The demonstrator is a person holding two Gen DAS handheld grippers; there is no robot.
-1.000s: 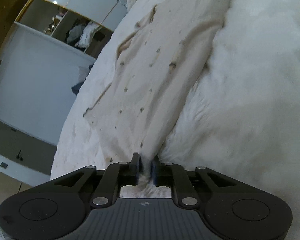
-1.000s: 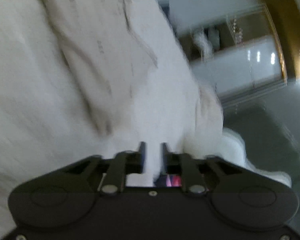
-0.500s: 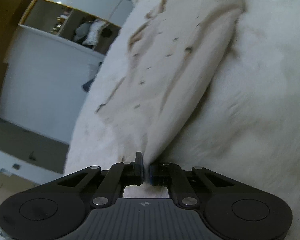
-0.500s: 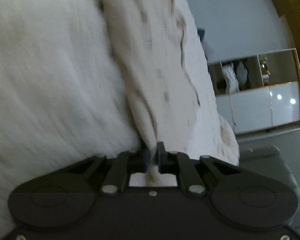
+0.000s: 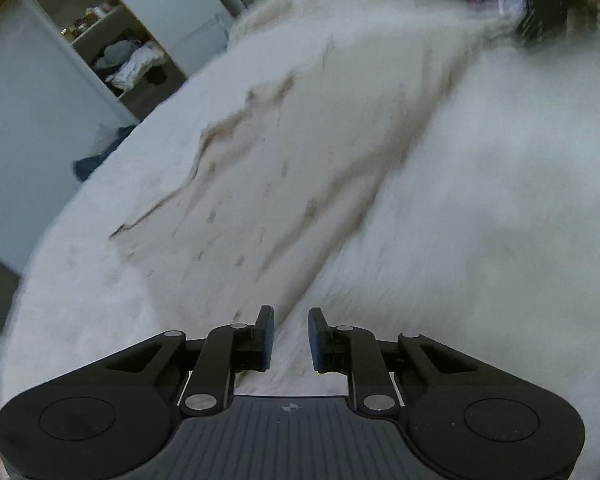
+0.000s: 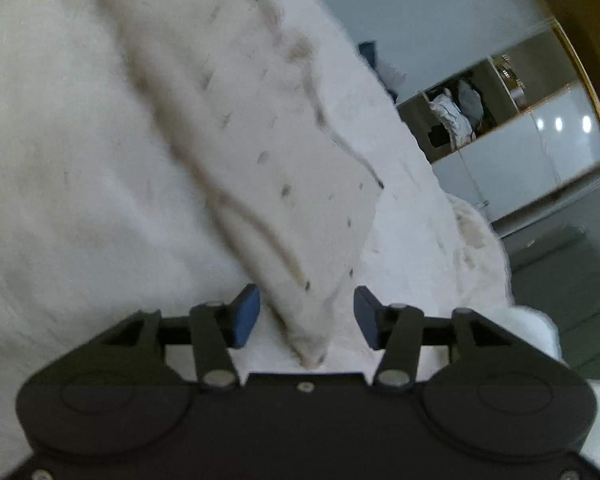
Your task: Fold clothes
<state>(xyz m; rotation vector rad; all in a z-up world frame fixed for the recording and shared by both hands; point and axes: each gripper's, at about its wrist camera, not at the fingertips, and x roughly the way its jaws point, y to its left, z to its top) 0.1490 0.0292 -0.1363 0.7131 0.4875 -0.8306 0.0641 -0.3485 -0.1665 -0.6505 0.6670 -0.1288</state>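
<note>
Left wrist view
- Garment: the cream garment [image 5: 300, 152] is lying as a long folded strip on the white bed [image 5: 500, 200], running away from the camera toward the far edge.
- Left gripper [image 5: 290, 334]: its fingers are opening, with a narrow gap; the near end of the cloth is showing below the gap, but the pads are not pressing on it.
- Risk: the picture is blurred, so I cannot tell if the near end is lying flat. If it is springing up, the fold may be opening again.
- Other gripper: the right gripper [image 5: 536, 4] is appearing at the top edge, blurred.

Right wrist view
- Right gripper [image 6: 306, 316]: its fingers are opening, about half wide; the rounded end of the garment [image 6: 260, 128] is sitting between them, touching neither pad.
- Risk: a pad may be catching the loose end and dragging it sideways, making the strip crooked.
- Risk: the soft bed [image 6: 60, 160] may let the layers slide apart.
</note>
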